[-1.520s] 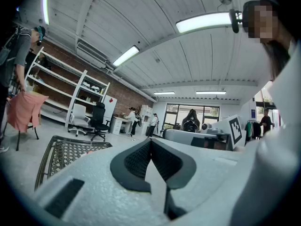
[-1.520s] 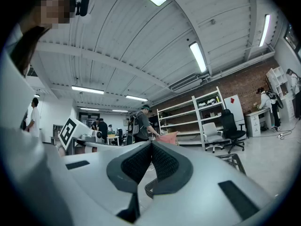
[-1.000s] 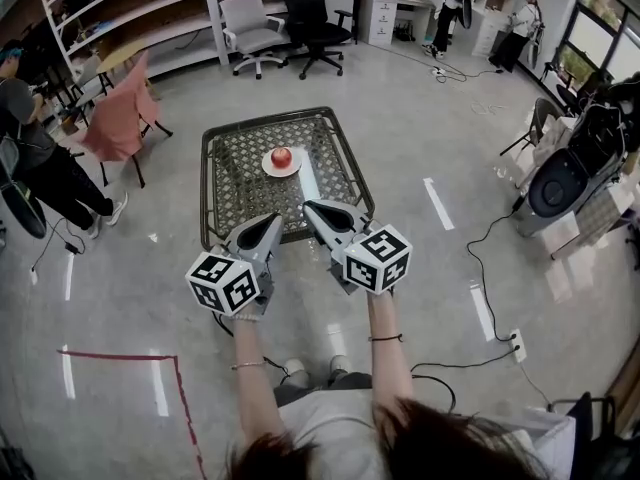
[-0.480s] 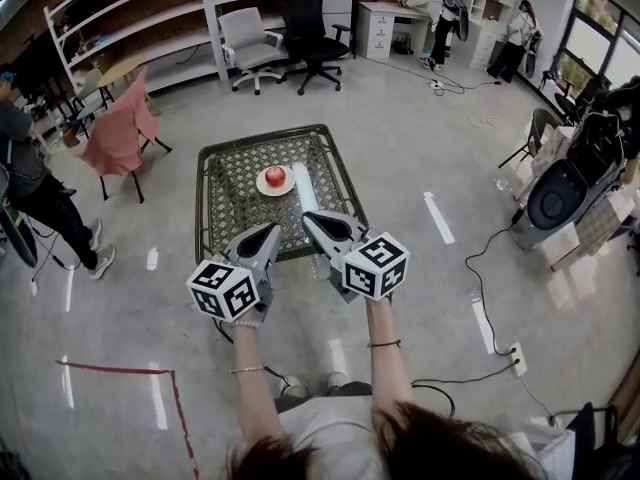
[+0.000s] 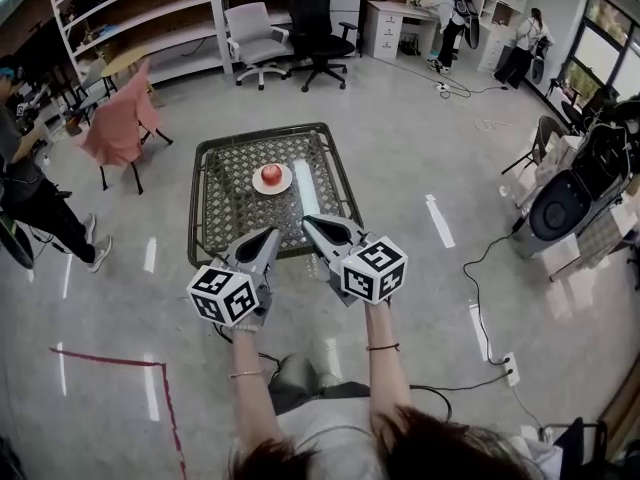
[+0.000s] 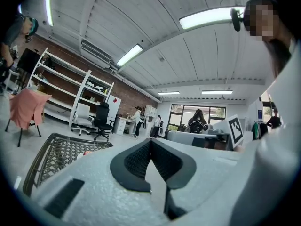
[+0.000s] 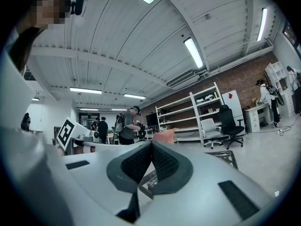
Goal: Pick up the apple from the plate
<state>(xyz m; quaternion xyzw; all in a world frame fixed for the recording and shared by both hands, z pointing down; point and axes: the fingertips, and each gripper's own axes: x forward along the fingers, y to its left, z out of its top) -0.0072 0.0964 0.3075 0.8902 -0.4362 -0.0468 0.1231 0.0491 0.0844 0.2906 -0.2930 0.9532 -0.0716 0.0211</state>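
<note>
Left gripper (image 5: 271, 235): my jaws are closed all the way, the ribbed black pads meet at the tips, nothing between them. Right gripper (image 5: 309, 222): same, pads pressed tip to tip, nothing held. I hold both out level in front of me, side by side, tips angled slightly toward each other, a marker cube (image 5: 224, 294) at the rear of each

Apple (image 5: 271, 174): red, sits roughly centred on a small white plate (image 5: 287, 184). The plate rests on a low rectangular table (image 5: 212, 216) with a dark frame and a woven lattice top, a little past the table's middle in the head view. Apple untouched. Both grippers are well short of it, their tips over the table's near edge, apart from the plate

Left gripper view: lattice top shows low at left, past the jaw housing. Right gripper view: a table corner at right, and a bit of lattice through the gap under the pads

Surroundings: glossy grey floor (image 5: 420, 148); white office chair (image 5: 248, 28) and black office chair (image 5: 315, 18) beyond the table; a chair draped in pink cloth (image 5: 118, 118) at left; white shelving (image 5: 130, 18) along the brick wall; red tape line (image 5: 110, 358) on the floor at lower left
</note>
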